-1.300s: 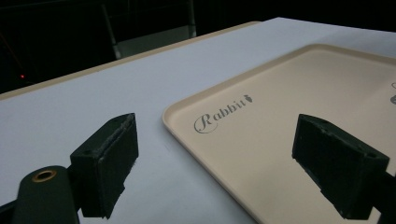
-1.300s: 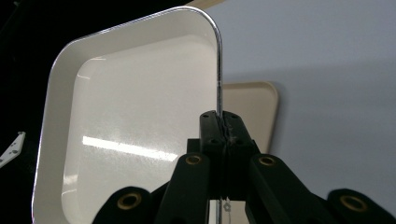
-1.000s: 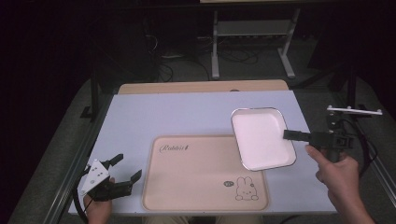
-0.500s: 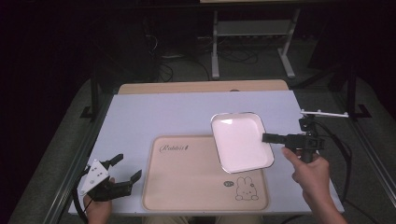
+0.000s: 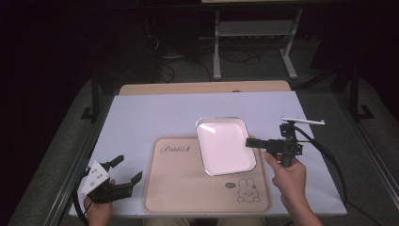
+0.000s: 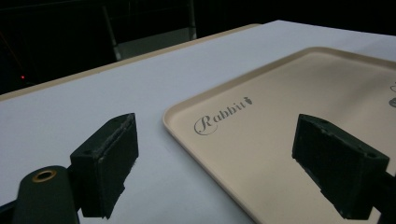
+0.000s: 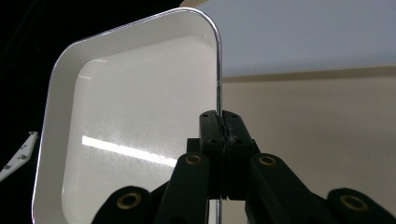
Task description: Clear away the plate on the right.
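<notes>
Right gripper (image 5: 249, 141) is clamping the white plate (image 5: 225, 146) by its rim, jaws fully closed on it, carrying it at frame centre above the beige tray (image 5: 188, 188). Left gripper (image 5: 127, 170) is idling wide open, empty, lower left. Next move likely: lowering the plate level onto the tray, then releasing.

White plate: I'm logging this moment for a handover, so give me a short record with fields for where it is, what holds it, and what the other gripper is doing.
plate: white, square, over the beige tray's far right part
held by: right gripper, shut on its right rim
left gripper: open, holding nothing, beside the tray's left edge
surface: pale table
</notes>
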